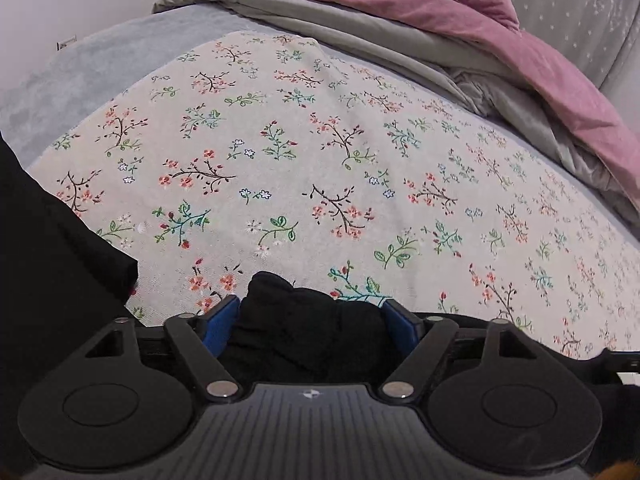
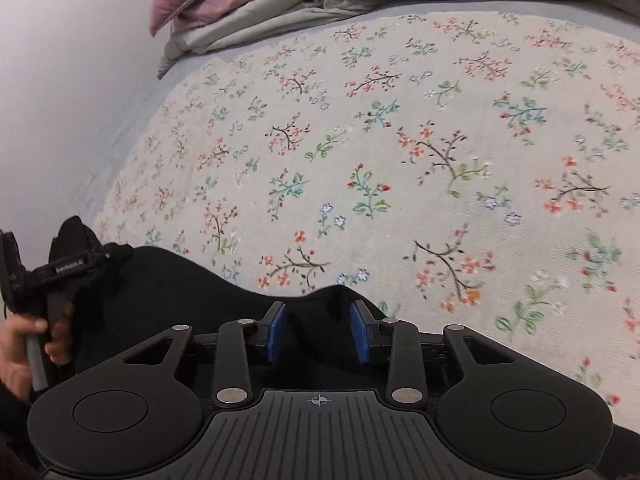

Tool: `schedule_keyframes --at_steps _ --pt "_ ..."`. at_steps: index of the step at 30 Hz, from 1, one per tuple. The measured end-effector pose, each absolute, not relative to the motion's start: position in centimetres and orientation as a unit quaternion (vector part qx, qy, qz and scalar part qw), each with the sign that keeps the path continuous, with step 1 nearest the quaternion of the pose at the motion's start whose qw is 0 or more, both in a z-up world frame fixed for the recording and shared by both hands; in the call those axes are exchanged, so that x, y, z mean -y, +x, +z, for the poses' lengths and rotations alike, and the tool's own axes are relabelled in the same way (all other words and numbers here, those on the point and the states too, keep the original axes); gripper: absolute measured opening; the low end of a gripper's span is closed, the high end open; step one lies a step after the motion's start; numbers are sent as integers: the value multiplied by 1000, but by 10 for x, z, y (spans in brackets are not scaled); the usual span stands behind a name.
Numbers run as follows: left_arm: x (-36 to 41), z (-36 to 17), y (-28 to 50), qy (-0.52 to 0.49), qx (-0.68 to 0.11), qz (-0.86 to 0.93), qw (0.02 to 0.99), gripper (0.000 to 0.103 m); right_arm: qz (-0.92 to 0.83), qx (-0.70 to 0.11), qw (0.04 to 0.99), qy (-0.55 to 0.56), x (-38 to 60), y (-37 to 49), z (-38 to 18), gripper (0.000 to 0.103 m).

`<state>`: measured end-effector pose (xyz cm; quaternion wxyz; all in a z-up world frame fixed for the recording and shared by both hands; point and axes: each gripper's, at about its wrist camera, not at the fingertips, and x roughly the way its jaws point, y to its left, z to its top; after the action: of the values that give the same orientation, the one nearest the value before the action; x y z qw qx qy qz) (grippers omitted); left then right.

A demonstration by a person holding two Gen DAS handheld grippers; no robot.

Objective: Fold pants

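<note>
The black pants (image 2: pixel 168 288) lie at the near edge of the floral cloth (image 2: pixel 400 140) on the bed. In the left wrist view my left gripper (image 1: pixel 310 312) has its blue pads (image 1: pixel 218 318) around a thick bunch of black pants fabric (image 1: pixel 304 320) and grips it. More black fabric (image 1: pixel 48 264) hangs at the left. In the right wrist view my right gripper (image 2: pixel 318 330) holds a fold of the pants edge between its blue pads (image 2: pixel 276 330). The left gripper (image 2: pixel 92 258) shows there at the far left, held by a hand, with fabric in it.
A pink duvet (image 1: pixel 460 12) and grey bedding (image 1: pixel 360 36) are piled at the far side of the bed; they also show in the right wrist view (image 2: pixel 248 8). A white wall (image 2: pixel 60 100) stands to the left. The floral cloth stretches ahead of both grippers.
</note>
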<state>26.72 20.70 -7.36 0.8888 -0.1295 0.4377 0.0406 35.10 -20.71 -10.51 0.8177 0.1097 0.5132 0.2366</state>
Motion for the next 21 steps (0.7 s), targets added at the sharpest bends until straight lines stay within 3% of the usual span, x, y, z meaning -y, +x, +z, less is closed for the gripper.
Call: schedule_keyframes --at_steps 1,2,6,7,8,13,21 --pt "-205 -73 266 -127 -432 46 892 75 228 -511 823 98 203 354 -108 16" --pt "-203 -72 265 -123 -426 50 895 70 224 -512 824 90 199 356 -110 8" --pt "-203 -55 257 -133 -383 65 912 56 222 -473 852 29 179 346 -95 4" --pt "-203 -51 258 -129 -373 71 916 47 218 -456 862 31 180 344 -85 3" --pt "-202 -50 260 -121 -368 79 918 44 214 -441 871 36 182 343 -74 3" --pt "-207 -73 273 -112 -393 98 907 48 192 -429 882 1 178 358 -68 2" --pt "-213 -43 248 -86 -375 110 917 71 96 -411 903 -77 168 363 -118 3"
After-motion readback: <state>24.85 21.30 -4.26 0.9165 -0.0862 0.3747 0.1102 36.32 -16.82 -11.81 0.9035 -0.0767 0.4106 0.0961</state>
